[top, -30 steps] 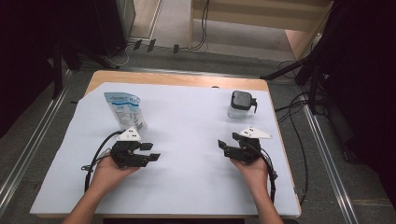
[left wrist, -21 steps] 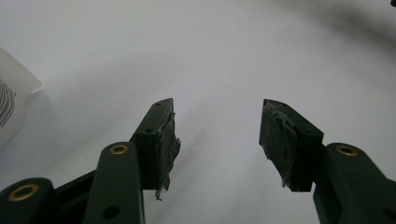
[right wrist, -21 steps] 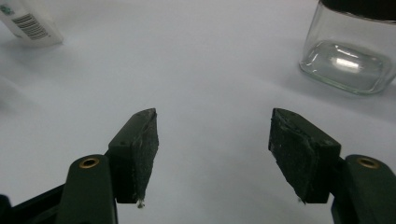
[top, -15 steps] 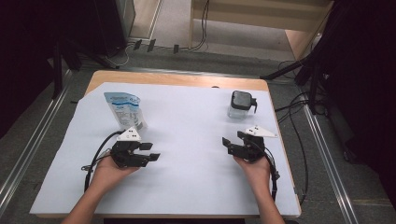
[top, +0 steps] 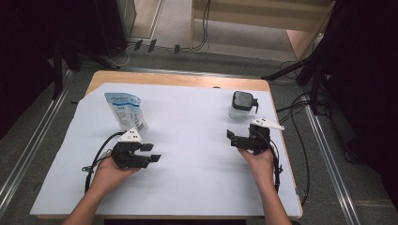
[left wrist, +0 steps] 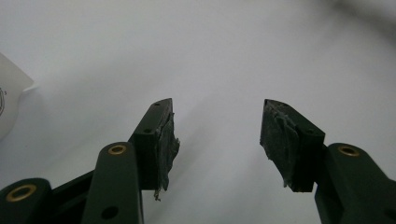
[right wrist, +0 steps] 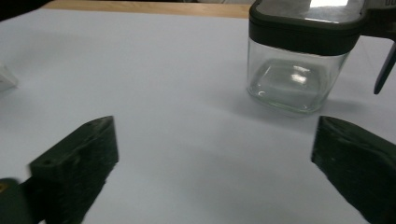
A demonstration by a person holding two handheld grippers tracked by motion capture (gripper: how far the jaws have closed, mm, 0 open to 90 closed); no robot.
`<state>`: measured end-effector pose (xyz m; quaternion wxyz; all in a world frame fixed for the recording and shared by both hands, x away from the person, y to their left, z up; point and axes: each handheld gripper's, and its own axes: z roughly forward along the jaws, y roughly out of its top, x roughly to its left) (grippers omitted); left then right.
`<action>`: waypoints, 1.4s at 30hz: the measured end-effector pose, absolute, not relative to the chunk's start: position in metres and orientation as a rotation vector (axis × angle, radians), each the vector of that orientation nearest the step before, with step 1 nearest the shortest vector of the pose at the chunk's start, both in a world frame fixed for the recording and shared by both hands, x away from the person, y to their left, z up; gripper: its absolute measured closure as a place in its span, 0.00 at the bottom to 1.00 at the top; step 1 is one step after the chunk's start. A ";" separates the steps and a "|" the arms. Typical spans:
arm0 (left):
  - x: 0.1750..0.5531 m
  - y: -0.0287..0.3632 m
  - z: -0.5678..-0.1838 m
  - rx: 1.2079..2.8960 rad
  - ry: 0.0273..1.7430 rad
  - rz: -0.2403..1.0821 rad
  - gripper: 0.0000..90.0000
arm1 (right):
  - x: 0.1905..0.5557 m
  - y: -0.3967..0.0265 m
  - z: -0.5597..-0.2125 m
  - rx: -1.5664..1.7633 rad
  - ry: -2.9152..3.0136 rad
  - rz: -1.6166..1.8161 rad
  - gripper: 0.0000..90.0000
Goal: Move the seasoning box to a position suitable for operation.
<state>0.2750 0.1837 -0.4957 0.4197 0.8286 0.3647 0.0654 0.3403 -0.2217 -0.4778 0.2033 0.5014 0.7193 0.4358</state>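
— Right gripper (top: pixel 240 138) is opening its jaws wide, nothing in them, and facing the jar (top: pixel 242 105) just ahead.
— And the left gripper (top: pixel 151 153)?
— Sitting half open, empty, near the pouch (top: pixel 125 110).
— Next?
— Probably reaching forward and closing on the jar.

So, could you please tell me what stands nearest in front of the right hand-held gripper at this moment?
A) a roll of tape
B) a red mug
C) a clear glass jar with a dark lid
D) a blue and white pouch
C: in the right gripper view the clear glass jar with its dark lid stands on the white sheet just beyond the open right hand-held gripper, with nothing between the jaws.
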 end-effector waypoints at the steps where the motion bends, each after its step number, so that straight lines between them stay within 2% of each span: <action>1: 0.274 0.185 -0.496 2.078 0.921 0.165 0.50 | 0.344 -0.222 -0.478 1.407 2.010 1.216 0.00; 25: 0.268 0.189 -0.498 2.076 0.938 0.170 0.50 | 0.419 -0.216 -0.488 1.552 1.869 1.093 0.04; 42: 0.258 0.198 -0.500 2.058 0.980 0.187 0.50 | 0.452 -0.211 -0.499 1.618 1.768 1.052 0.08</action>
